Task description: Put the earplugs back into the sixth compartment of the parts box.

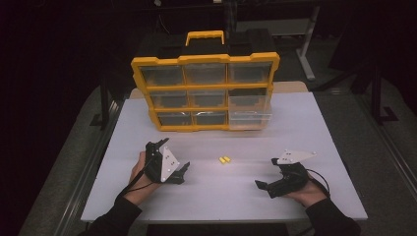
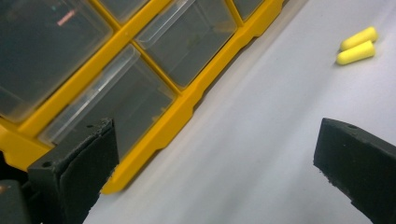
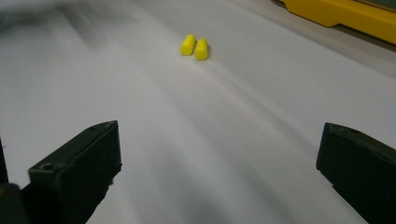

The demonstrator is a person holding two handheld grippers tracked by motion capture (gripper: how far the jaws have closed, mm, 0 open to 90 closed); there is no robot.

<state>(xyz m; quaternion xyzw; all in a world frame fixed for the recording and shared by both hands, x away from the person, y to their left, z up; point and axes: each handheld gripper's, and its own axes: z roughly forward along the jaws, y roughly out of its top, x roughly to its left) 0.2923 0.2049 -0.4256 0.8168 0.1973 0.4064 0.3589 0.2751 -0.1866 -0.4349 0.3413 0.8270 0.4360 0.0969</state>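
Two small yellow foam cylinders [image 1: 224, 160] lie side by side on the white table [image 1: 305, 132], between my two grippers. They also lie far right in the left gripper view [image 2: 357, 45] and straight ahead in the right gripper view [image 3: 195, 45]. My left gripper [image 1: 184, 173] rests on the table left of them, open and empty [image 2: 217, 140]. My right gripper [image 1: 264, 188] sits to their right and nearer the front edge, its jaws wide apart with nothing between them [image 3: 217, 140].
A yellow organizer case [image 1: 205, 91] with clear drawers stands upright at the back of the table; its yellow frame [image 2: 187, 105] is close ahead of the left gripper. One clear drawer [image 1: 251, 112] at its right sticks out. Dark floor surrounds the table.
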